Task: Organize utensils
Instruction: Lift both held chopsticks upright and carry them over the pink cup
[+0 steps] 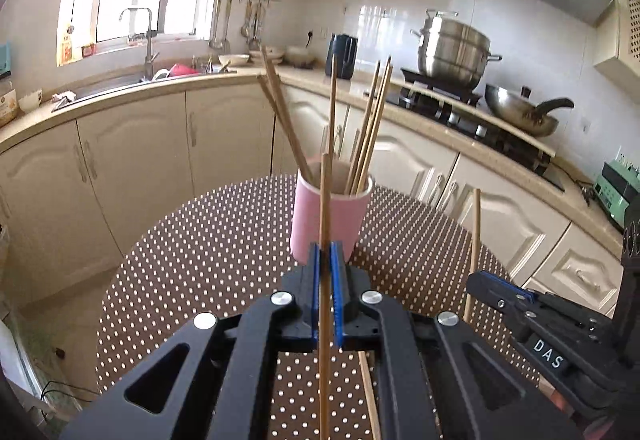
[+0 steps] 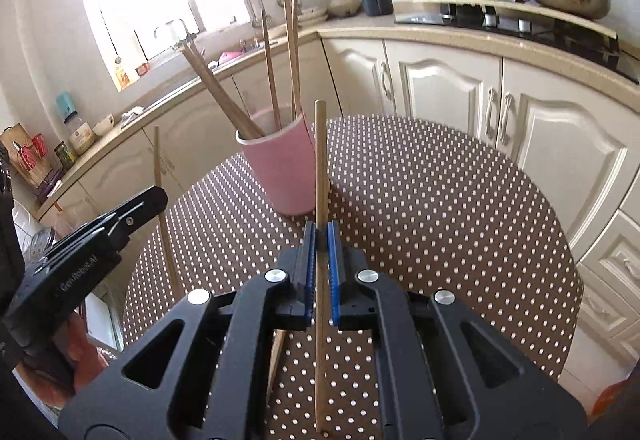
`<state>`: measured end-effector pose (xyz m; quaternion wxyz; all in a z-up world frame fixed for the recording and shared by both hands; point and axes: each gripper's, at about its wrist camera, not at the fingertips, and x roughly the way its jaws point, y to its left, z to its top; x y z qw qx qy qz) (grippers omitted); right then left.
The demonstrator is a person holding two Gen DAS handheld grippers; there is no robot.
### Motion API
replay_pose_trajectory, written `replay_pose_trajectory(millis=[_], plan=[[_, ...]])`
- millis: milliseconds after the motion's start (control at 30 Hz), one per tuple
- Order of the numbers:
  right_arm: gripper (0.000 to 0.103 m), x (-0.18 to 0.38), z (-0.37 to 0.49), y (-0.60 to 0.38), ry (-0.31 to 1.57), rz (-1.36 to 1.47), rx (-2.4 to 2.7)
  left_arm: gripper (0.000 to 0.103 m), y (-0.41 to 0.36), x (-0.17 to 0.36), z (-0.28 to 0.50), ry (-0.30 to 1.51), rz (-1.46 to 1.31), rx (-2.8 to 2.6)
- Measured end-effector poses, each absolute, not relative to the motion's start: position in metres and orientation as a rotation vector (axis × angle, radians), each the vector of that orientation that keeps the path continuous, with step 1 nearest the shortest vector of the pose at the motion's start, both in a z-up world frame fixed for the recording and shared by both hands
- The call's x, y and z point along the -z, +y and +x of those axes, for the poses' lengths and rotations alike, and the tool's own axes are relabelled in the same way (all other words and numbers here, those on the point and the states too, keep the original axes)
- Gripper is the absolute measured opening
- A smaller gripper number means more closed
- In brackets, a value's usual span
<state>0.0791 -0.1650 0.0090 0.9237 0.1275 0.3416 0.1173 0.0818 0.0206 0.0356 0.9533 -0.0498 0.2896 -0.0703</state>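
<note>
A pink cup (image 1: pixel 306 224) (image 2: pixel 280 175) stands on the round dotted table (image 1: pixel 200 260) (image 2: pixel 440 220) with several wooden chopsticks (image 1: pixel 286 119) (image 2: pixel 218 91) leaning in it. My left gripper (image 1: pixel 325 254) is shut on one upright chopstick (image 1: pixel 325 191), just in front of the cup. In the same view my right gripper (image 1: pixel 496 290) is off to the right, holding a second chopstick (image 1: pixel 476 228). In the right wrist view my right gripper (image 2: pixel 320 234) is shut on that upright chopstick (image 2: pixel 320 159), near the cup's right side. My left gripper (image 2: pixel 154 197) shows at the left with its chopstick (image 2: pixel 159 167).
One loose chopstick (image 1: pixel 369 396) (image 2: pixel 277 354) lies on the table beneath the grippers. Cream cabinets and a counter curve behind the table, with a sink (image 1: pixel 120 81), a steel pot (image 1: pixel 454 51) and a wok (image 1: pixel 520 111) on the stove.
</note>
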Motion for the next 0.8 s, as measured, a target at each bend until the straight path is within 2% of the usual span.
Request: replay_pose_trajectory(millis=[800], plan=[[0.006, -0.091, 0.150, -0.149, 0.499, 0.226, -0.237, 0.006, 0.027, -0.104, 0.126, 0.426, -0.119, 0.130]])
